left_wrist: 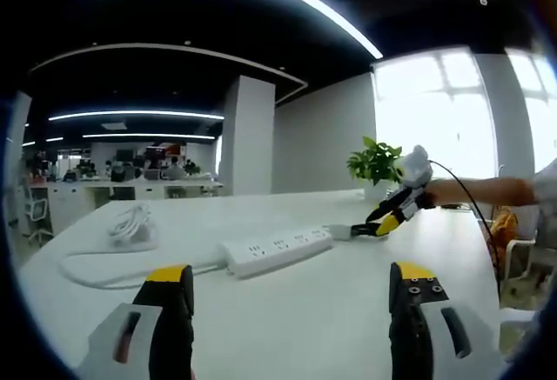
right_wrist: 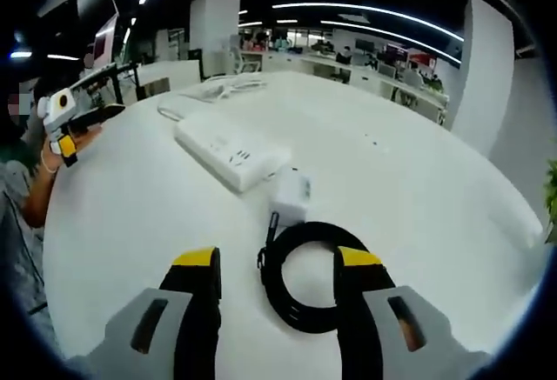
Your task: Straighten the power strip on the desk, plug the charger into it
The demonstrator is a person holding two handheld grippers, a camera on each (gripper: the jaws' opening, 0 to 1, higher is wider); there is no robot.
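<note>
The right gripper (right_wrist: pixel 277 276) is hovering with jaws spread wide and empty over the coiled black cable (right_wrist: pixel 305 286) of the small white cube charger (right_wrist: pixel 291 194). At eleven o'clock the long white power strip (right_wrist: pixel 228 154) is lying just beside the charger, perhaps touching. The left gripper (left_wrist: pixel 291 291) is waiting, wide and empty. Judging by this, picking up the charger comes next, which calls for closing on its body.
</note>
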